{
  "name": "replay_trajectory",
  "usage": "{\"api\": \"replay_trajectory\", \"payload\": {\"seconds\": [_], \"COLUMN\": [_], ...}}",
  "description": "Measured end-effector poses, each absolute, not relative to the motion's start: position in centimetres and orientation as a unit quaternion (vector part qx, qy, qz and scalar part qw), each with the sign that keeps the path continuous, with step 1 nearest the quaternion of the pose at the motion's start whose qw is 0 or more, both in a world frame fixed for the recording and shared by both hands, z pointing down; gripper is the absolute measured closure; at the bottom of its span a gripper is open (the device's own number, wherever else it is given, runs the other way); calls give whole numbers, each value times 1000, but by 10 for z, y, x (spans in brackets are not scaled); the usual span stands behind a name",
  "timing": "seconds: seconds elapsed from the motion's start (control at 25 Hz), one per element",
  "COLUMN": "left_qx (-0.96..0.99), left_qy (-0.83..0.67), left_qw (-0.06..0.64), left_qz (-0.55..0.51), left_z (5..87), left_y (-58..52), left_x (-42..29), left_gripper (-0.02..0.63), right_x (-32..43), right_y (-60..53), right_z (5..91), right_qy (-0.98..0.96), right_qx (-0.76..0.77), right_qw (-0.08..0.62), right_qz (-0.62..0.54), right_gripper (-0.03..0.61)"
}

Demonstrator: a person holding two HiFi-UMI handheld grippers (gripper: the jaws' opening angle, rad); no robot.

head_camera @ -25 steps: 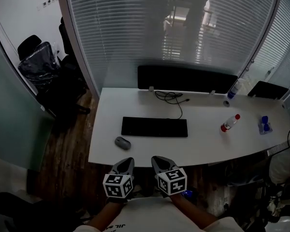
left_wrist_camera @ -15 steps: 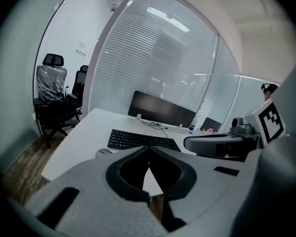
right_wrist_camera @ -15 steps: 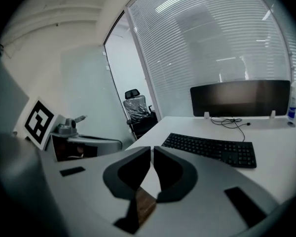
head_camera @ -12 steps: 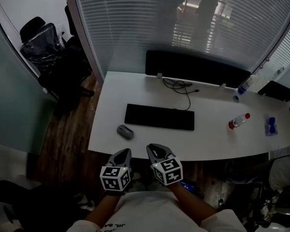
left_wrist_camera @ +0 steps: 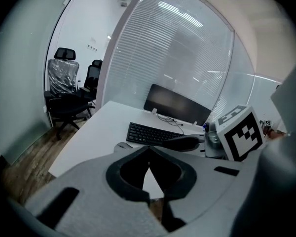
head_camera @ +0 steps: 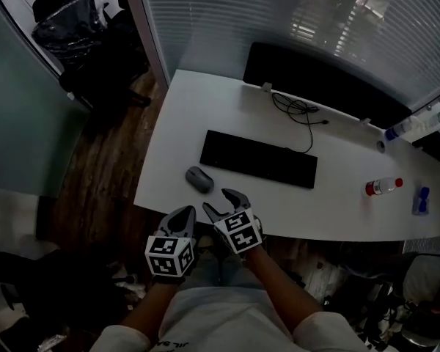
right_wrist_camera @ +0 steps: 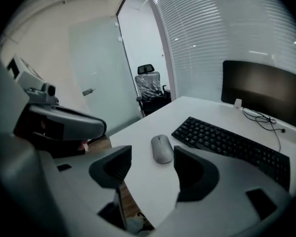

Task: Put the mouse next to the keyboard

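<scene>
We've got both grippers low in the centre of the head view, side by side, forearms coming up from the bottom edge. The left gripper (head_camera: 185,217) points straight up-frame, short of the desk's (head_camera: 205,108) near edge and over the wood floor. Its jaws are together with nothing between them, as the left gripper view (left_wrist_camera: 148,158) confirms.

The right gripper (head_camera: 221,202) sits just right of it and a bit further up-frame, tilted toward upper left. Its tips look to be about at the desk edge, but the frame's dark so we can't be sure. Its jaws are opening and there's nothing between the pads. In the right gripper view (right_wrist_camera: 152,163) the mouse (right_wrist_camera: 162,148) shows through the gap, lying beyond the tips and not touched.

The mouse (head_camera: 199,179) lies on the desk near the front edge, just below-left of the black keyboard's (head_camera: 258,158) left end, close but apart. The keyboard (right_wrist_camera: 232,144) runs to the right of the mouse in that view.
</scene>
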State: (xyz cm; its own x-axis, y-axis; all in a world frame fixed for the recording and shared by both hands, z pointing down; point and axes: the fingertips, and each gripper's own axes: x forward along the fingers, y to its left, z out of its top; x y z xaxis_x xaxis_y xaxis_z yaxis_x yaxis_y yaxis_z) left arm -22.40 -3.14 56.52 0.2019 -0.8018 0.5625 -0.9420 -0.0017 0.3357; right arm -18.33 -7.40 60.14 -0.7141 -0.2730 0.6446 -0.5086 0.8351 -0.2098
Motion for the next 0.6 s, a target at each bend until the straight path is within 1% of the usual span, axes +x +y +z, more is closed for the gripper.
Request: {"api": "replay_trajectory", "payload": {"seconds": [0.2,0.36,0.6], "left_qx": [681,672,658], "left_qy": [-635,-641,-648], "left_qw": [349,356,370], "left_qz": [102,102,99], "left_z": [587,598,609], "left_y": [-33,-32,-21], "left_x": [-245,-259,-275], "left_gripper": [612,612,612], "right_x": [-207,-224,-240], "right_y": [-82,-101,-113], "right_z": [642,661,683], "right_qy": [-897,-893,-887], "right_qx": [197,202,178], "right_qw": [349,360,403], "right_qz": [189,179,135], "right_gripper": [279,279,279]}}
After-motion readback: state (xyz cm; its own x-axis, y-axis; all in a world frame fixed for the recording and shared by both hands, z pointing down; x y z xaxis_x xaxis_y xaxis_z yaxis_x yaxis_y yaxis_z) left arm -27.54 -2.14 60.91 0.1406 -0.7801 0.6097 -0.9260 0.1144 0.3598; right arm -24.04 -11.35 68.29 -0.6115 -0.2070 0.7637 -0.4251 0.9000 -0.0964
